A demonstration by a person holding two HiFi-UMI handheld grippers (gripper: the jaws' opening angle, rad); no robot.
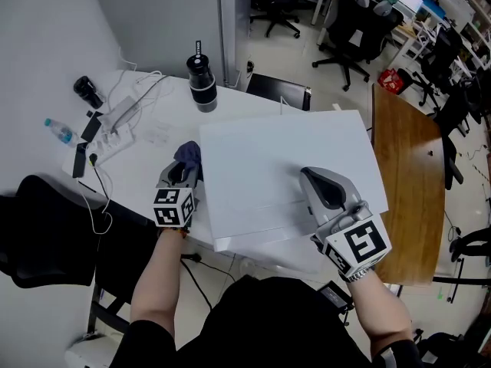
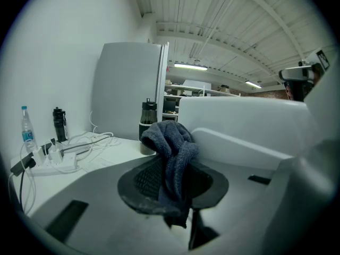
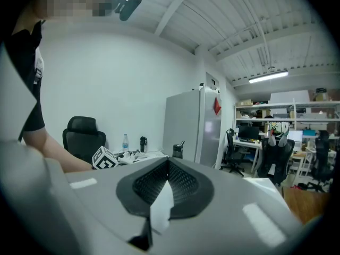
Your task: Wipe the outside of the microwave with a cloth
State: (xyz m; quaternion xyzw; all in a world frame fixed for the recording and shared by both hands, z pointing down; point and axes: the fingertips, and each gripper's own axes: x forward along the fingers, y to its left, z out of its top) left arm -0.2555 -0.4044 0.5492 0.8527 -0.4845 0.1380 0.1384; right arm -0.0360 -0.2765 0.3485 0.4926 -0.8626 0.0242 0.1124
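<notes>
One microwave (image 1: 261, 167), one cloth (image 1: 188, 153), two grippers.
At microwave's nine o'clock, left gripper (image 1: 184, 169) pinches cloth; right gripper (image 1: 311, 176), jaws pressed together, over its top.

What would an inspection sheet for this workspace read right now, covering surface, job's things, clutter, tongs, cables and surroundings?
Surface: white table, with the microwave standing on it.
Job's things: white microwave; dark blue cloth at its left side.
Clutter: black tumbler, water bottle, black bottle.
Tongs: left tongs shut on the cloth; right tongs shut and empty, over the microwave's top.
Cables: power strip with white and black leads plugged in.
Surroundings: wooden table to the right, office chairs beyond.
</notes>
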